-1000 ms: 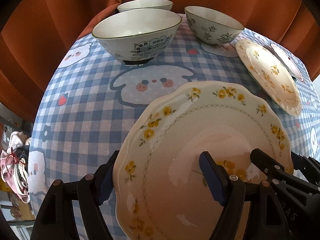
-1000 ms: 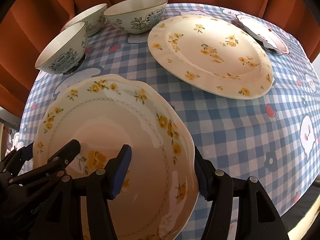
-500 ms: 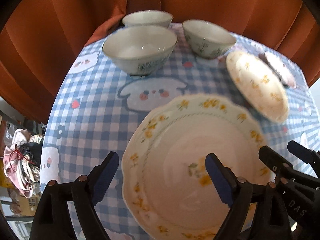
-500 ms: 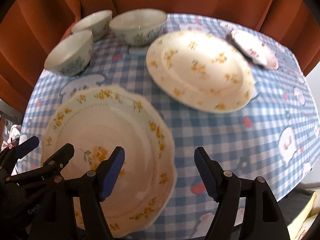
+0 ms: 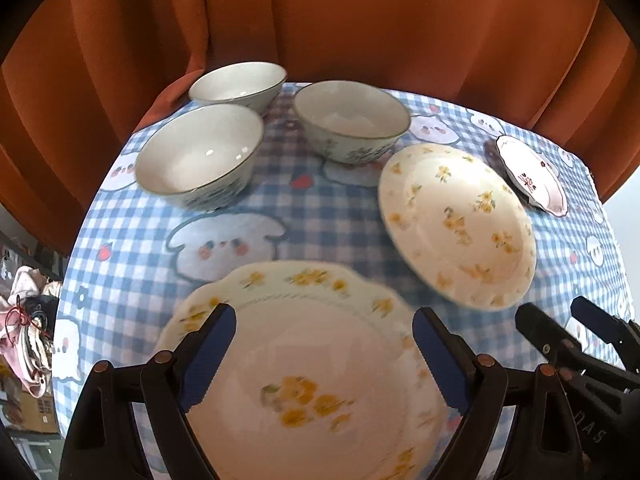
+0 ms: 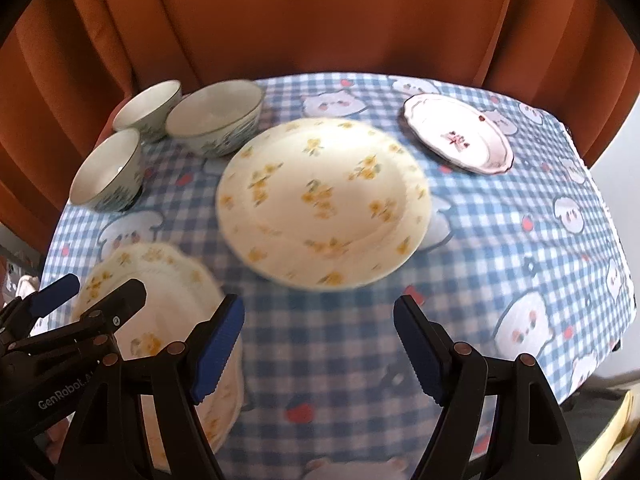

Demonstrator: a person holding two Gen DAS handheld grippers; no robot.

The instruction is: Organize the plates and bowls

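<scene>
Both grippers, left (image 5: 324, 354) and right (image 6: 318, 346), gaped wide, holding nothing; I saw plates (image 6: 324, 200) unstacked, bowls (image 5: 352, 120) beyond them unnested.

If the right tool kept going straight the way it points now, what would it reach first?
Probably the big yellow-flowered plate. The right tool is open over bare checked tablecloth, with that plate straight ahead between its fingers. Depth is unclear, so it might touch the cloth just short of the plate's near rim.

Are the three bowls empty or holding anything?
Empty. The left wrist view shows bare white insides in all three bowls, upright on the tablecloth.
</scene>
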